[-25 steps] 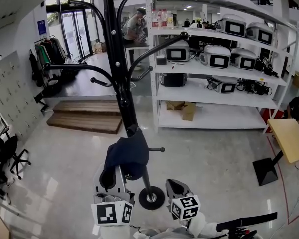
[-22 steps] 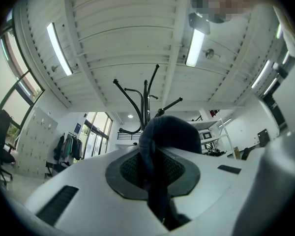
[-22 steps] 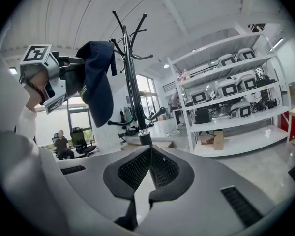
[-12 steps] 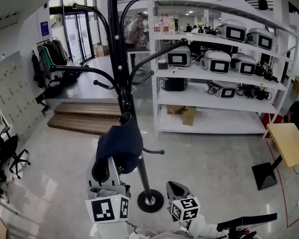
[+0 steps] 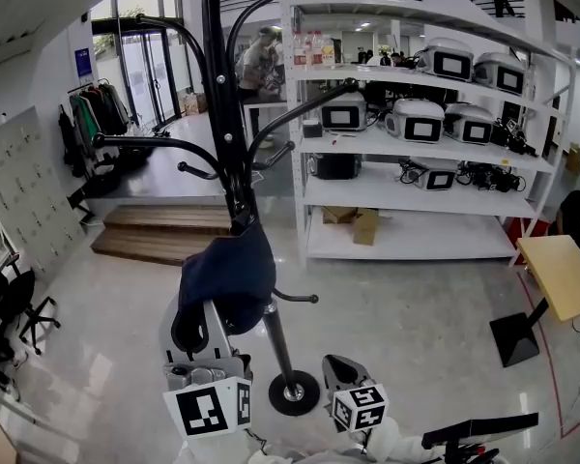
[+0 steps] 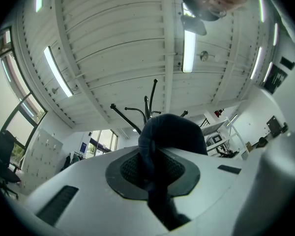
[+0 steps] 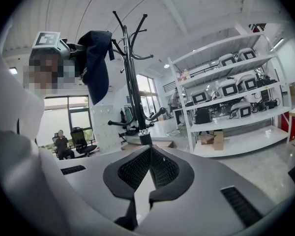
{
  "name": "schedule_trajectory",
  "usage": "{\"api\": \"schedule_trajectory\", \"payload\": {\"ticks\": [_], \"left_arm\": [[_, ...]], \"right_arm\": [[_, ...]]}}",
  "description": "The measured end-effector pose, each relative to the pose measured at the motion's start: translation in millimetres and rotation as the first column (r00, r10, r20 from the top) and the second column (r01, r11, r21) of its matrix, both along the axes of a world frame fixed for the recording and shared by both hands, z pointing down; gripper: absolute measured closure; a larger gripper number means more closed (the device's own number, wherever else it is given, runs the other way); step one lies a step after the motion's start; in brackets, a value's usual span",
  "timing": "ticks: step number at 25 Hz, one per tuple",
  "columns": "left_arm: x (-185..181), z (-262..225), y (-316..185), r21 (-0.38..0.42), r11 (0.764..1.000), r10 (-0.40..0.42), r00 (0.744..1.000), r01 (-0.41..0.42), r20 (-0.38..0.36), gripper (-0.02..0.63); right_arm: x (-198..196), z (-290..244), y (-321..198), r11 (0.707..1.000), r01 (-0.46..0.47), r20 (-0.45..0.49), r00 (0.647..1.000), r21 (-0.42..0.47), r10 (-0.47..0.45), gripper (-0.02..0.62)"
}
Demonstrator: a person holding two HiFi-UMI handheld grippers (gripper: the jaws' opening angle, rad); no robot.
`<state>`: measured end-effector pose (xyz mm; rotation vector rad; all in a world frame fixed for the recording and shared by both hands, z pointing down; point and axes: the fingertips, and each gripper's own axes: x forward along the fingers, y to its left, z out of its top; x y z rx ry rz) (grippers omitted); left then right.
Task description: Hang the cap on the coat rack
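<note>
The left gripper (image 5: pixel 205 329) is clenching a fold of the navy cap (image 5: pixel 230 276), holding it up near the black coat rack (image 5: pixel 222 114), below its curved hooks (image 5: pixel 150 142). The rack's pole is standing between the cap and the white shelving unit (image 5: pixel 416 187). The right gripper (image 5: pixel 346 373) is hanging low beside the rack's base (image 5: pixel 293 392), its jaws pressed together on nothing.

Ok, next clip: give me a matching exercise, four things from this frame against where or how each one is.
1 cap
2 right gripper
3 coat rack
4 cardboard box

a on the lowest shelf
b jaws shut, nothing between them
c upright on the floor
d clamped in the jaws of the left gripper

Pairs: 1-d, 2-b, 3-c, 4-a
</note>
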<state>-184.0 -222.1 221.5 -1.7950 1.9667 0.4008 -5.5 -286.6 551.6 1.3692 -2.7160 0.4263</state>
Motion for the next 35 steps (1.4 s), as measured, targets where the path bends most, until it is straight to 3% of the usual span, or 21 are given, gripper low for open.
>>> {"api": "schedule_trajectory", "payload": {"ticks": [10,17,30,35], "left_arm": [[-13,-14,5,0.051,0.997,-0.063,0.998,0.063,-0.003,0.577],[-6,0,-15,-0.035,0.998,-0.045,0.999,0.046,0.010,0.577],[13,0,-32,-0.067,0.995,-0.062,0.994,0.068,0.085,0.577],[28,8,-39,-0.176,0.978,-0.077,0.975,0.115,0.207,0.577]], "right_arm": [[3,-1,-6,1.000,-0.013,0.008,1.000,0.003,0.013,0.581],[2,0,-7,1.000,-0.020,0.022,1.000,-0.002,0.020,0.581],[13,6,-10,0.997,-0.068,0.034,0.997,-0.026,0.069,0.581],[21,12,-11,0.995,-0.086,0.035,0.996,-0.041,0.087,0.581]]}}
